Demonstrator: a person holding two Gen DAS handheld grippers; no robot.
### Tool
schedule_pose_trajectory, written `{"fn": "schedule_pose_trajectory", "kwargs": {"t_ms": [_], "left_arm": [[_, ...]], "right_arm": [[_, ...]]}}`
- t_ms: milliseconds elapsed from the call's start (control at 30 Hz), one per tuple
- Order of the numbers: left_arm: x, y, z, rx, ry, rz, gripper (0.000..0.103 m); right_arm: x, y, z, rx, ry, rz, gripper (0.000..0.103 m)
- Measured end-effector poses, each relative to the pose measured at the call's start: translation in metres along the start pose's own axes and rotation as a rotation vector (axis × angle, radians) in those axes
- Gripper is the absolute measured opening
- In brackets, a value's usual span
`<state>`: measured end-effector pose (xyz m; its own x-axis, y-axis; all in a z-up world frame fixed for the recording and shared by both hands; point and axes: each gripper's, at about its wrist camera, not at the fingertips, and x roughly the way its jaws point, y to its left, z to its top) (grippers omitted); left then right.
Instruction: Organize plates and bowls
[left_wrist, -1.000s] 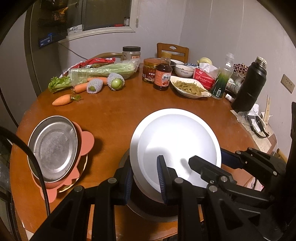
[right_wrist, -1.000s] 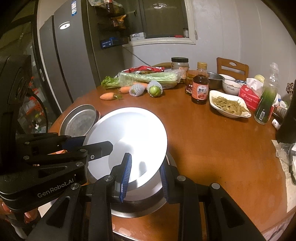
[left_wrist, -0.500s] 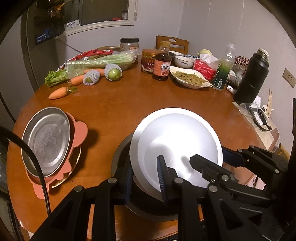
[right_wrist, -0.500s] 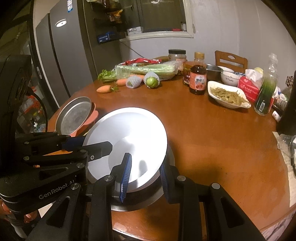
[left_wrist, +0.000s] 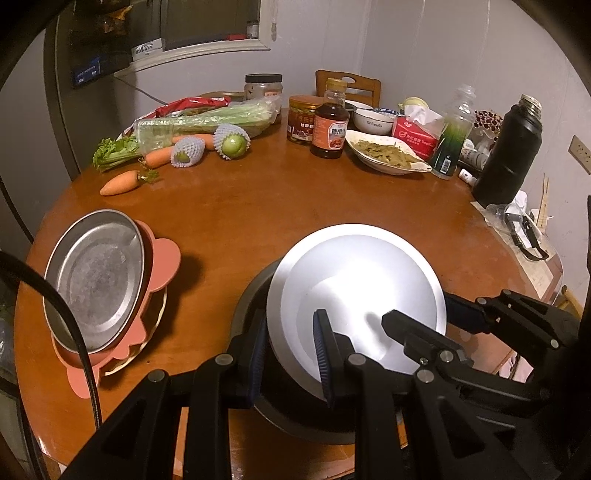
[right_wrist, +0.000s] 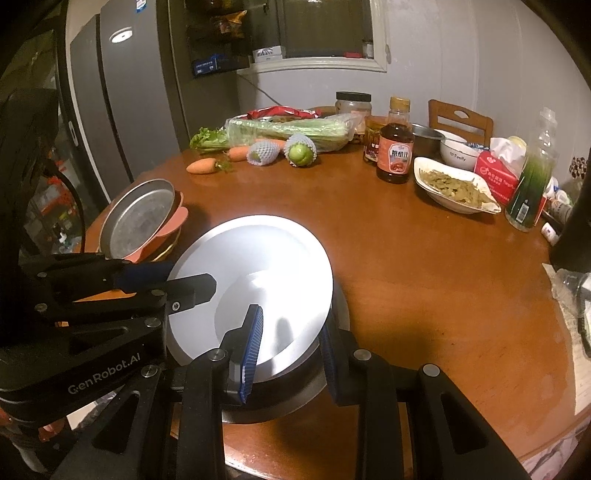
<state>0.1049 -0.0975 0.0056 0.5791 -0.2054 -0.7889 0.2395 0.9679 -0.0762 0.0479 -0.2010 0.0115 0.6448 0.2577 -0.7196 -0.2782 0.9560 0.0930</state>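
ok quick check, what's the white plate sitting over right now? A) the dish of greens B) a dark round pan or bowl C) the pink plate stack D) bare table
B: the white plate lies tilted over a dark round pan, whose rim shows beneath it, with the left gripper and right gripper each shut on its near edge; the pink plate stack sits apart to the left.

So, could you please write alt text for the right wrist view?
Both grippers, right gripper and left gripper, clamp a tilted round silver metal plate above a dark bowl on a round wooden table; a stack of plates sits left.
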Motion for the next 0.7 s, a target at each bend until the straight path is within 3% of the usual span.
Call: {"fn": "schedule_pose_trajectory", "kwargs": {"t_ms": [700], "left_arm": [[0.0058,0.0055,-0.0048,-0.004,0.013,-0.016,0.025]], "right_arm": [[0.0067,-0.0013,0.0022,0.001,0.005,-0.055,0.036]]}}
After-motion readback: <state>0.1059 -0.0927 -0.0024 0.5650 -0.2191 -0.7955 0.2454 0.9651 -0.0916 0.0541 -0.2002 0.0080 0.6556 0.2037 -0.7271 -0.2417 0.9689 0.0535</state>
